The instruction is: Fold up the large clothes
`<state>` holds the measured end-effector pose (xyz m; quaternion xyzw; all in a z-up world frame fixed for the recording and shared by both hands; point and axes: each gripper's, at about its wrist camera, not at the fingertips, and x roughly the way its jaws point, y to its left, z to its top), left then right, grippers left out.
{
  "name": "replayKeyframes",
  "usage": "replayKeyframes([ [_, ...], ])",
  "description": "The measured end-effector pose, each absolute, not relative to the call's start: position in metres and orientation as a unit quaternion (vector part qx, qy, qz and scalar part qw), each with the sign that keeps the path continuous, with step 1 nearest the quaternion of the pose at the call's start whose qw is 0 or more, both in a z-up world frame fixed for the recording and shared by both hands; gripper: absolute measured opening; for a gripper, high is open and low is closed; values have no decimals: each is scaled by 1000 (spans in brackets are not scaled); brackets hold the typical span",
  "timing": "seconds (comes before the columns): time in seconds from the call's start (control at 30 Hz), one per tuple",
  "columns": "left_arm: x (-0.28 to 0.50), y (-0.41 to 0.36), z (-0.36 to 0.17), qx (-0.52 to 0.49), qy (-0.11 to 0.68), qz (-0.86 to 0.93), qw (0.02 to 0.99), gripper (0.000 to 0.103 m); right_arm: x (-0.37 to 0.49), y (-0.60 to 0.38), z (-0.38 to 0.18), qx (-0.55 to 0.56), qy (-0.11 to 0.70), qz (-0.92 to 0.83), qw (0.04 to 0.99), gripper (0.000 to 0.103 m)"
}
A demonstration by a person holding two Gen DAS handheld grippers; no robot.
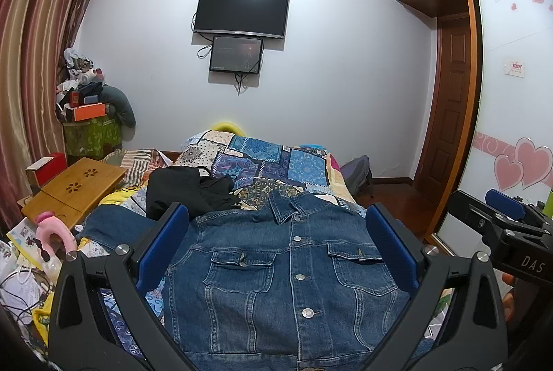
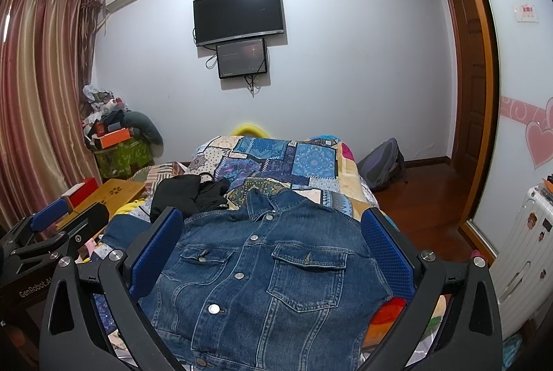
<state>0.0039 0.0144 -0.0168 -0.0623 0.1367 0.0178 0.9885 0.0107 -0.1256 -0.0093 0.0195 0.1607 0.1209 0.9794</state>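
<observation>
A denim jacket (image 1: 287,270) lies front-up on the bed (image 1: 276,160), buttoned, with its collar toward 12 o'clock and the two chest pockets facing up. One sleeve spreads out toward 9 o'clock over the patchwork quilt (image 1: 262,156).

The left gripper (image 1: 280,250) hovers over the jacket — its jaws stand wide open, one blue pad at each side of the chest, and they hold nothing. The right gripper (image 2: 273,253) is the same: jaws spread wide over the jacket, nothing between them.

A black garment (image 1: 190,187) lies crumpled at 11 o'clock from the jacket, just beside the shoulder. Further at 9 o'clock a bamboo lap counter (image 1: 74,187) rests on the bed edge. On the far wall at 12 o'clock hangs a television (image 1: 242,11) with a smaller screen (image 1: 236,54) under it.
</observation>
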Motion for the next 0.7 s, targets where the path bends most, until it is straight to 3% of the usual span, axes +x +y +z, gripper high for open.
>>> replayKeyframes([
  [0.7, 5, 13, -15, -64, 141, 15, 988, 103, 10, -128, -10, 18, 162, 120, 979, 102],
])
